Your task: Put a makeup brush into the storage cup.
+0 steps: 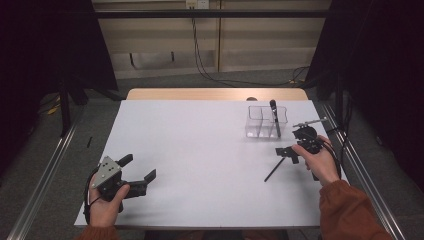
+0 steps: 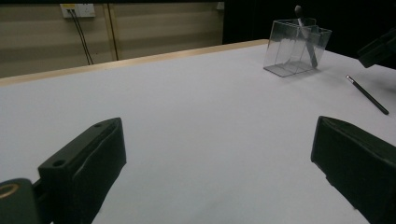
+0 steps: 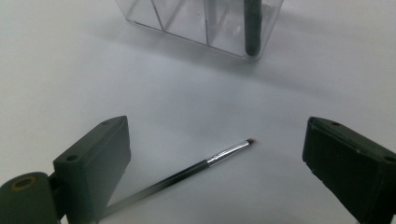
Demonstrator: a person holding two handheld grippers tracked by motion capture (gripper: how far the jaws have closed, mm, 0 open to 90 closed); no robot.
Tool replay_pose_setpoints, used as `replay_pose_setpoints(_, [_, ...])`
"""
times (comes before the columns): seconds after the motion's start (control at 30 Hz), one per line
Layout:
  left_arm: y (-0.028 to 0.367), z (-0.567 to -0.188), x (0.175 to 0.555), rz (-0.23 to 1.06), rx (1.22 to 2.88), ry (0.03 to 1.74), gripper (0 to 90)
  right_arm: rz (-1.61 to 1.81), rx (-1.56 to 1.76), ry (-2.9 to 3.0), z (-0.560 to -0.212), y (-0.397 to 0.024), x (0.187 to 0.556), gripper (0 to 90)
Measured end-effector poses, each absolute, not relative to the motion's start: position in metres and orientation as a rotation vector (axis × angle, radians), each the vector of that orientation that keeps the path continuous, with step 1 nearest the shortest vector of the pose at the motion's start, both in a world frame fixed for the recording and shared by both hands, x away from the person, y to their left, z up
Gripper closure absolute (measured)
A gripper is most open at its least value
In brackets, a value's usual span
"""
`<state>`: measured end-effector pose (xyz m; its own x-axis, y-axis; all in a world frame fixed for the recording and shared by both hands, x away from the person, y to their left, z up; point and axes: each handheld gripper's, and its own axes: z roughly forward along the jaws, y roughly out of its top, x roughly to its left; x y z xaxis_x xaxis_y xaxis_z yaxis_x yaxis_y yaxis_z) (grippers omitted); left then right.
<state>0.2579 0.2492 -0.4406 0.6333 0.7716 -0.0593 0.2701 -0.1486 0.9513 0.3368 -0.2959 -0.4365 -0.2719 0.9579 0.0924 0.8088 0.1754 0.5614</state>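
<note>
A thin black brush [image 1: 274,171] with a silver ferrule [image 3: 229,151] lies flat on the white table [image 1: 200,150], right of centre. My right gripper [image 1: 293,143] hovers over its upper end. In the right gripper view the right gripper [image 3: 217,140] is open, and the thin brush [image 3: 187,171] lies between the jaws without touching them. Behind it stands a clear divided organizer [image 1: 260,122] holding a thick black brush [image 1: 274,116] upright in its right compartment. My left gripper [image 1: 140,167] rests open near the front left, with nothing between its jaws [image 2: 219,158].
The table's wooden far edge [image 1: 215,93] meets a floor with cables. Metal rails [image 1: 45,175] run along both sides of the table. In the left gripper view the organizer [image 2: 294,49] and the thin brush [image 2: 369,95] sit far off at the right.
</note>
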Motion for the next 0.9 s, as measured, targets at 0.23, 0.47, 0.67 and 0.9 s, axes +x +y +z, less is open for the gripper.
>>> replay_pose_setpoints(0.23, [0.250,-0.440,0.257,0.550,1.712,0.856,3.2,0.603,1.709,2.291,-0.444,-0.289,0.344,7.0])
replay_pose_setpoints(0.47, [0.249,-0.440,0.257,0.547,1.716,0.851,3.1,0.486,1.798,2.361,-0.448,-0.286,0.349,6.4])
replay_pose_setpoints(0.67, [0.249,-0.439,0.257,0.551,1.708,0.836,3.1,0.420,1.891,2.362,-0.449,-0.286,0.353,10.4])
replay_pose_setpoints(0.9, [0.249,-0.439,0.257,0.548,1.704,0.831,3.2,0.386,1.948,2.376,-0.455,-0.286,0.357,13.6])
